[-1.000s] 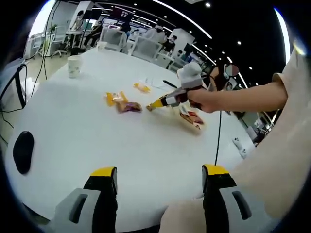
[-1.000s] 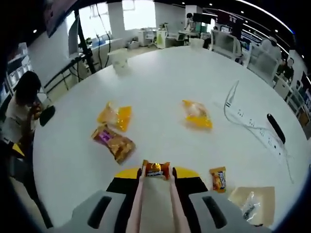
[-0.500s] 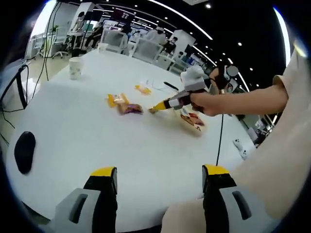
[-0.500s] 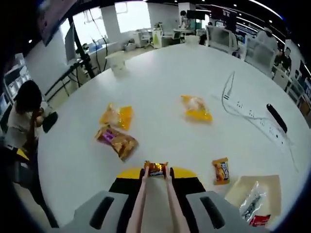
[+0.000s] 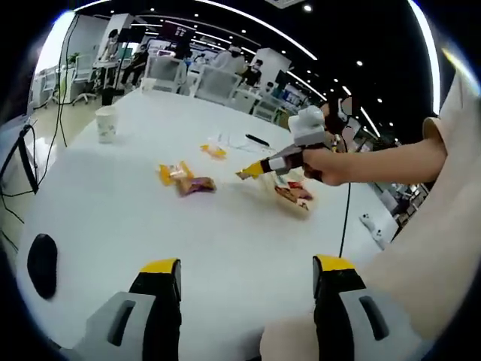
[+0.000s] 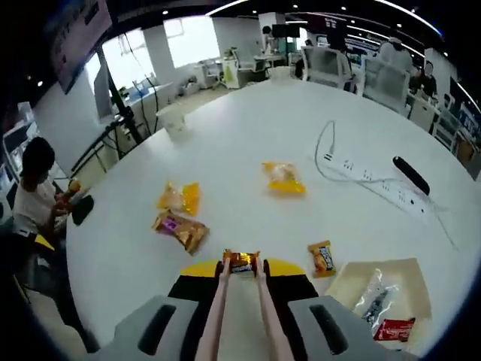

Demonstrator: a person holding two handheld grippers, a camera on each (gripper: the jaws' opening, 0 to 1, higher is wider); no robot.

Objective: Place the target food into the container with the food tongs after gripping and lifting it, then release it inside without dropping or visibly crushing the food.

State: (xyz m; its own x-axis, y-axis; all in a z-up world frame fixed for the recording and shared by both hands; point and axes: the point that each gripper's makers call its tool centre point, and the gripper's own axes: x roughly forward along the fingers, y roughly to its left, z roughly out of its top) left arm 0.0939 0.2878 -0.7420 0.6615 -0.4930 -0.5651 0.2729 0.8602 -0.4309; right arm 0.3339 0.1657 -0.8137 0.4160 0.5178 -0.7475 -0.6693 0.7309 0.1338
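Tongs [image 6: 242,265] pinch a snack [image 6: 241,261] by its end; light, crinkly, slippery, so grip gently. Left gripper [image 5: 246,274] gapes empty.

— What is the round white desk [image 6: 248,135] made of?
— Can't tell; it looks smooth, with a soft sheen.
— And the snacks?
— The small orange snack packet [image 6: 241,262] in the pale food tongs [image 6: 239,316] is glossy foil-like film. The shallow cream tray [image 6: 353,282] looks matt.
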